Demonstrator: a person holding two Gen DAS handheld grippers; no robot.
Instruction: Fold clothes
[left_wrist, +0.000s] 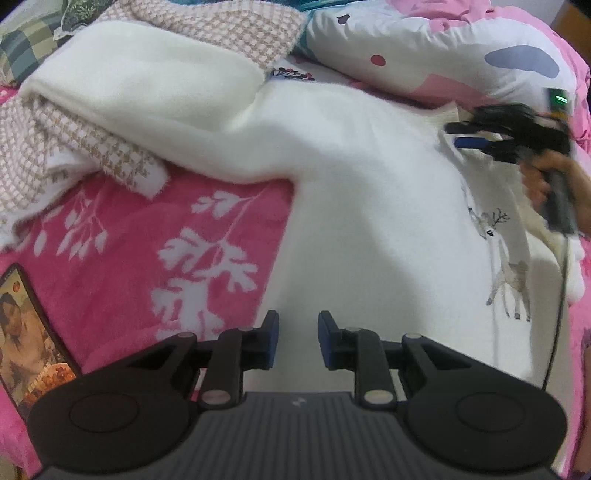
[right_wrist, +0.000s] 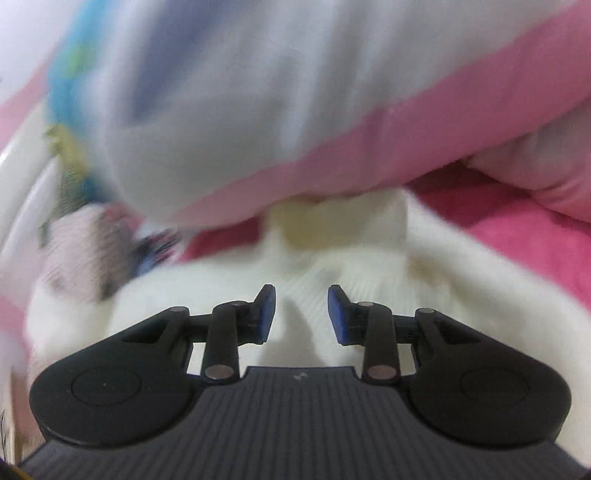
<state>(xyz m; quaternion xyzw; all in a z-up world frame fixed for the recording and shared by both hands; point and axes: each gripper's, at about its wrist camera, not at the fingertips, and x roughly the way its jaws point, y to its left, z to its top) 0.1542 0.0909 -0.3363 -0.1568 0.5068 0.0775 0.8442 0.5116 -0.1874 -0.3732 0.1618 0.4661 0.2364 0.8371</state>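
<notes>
Left gripper hangs with jaws apart and empty over the near hem of the white sweater, which lies spread on the pink blanket. Right gripper, parted and empty too, hovers at the sweater's collar beside the pillow.

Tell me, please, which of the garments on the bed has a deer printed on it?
The white sweater spread flat beneath the left gripper; the checked garment has only a houndstooth weave.

A phone lies on the pink blanket near a pillow.
</notes>
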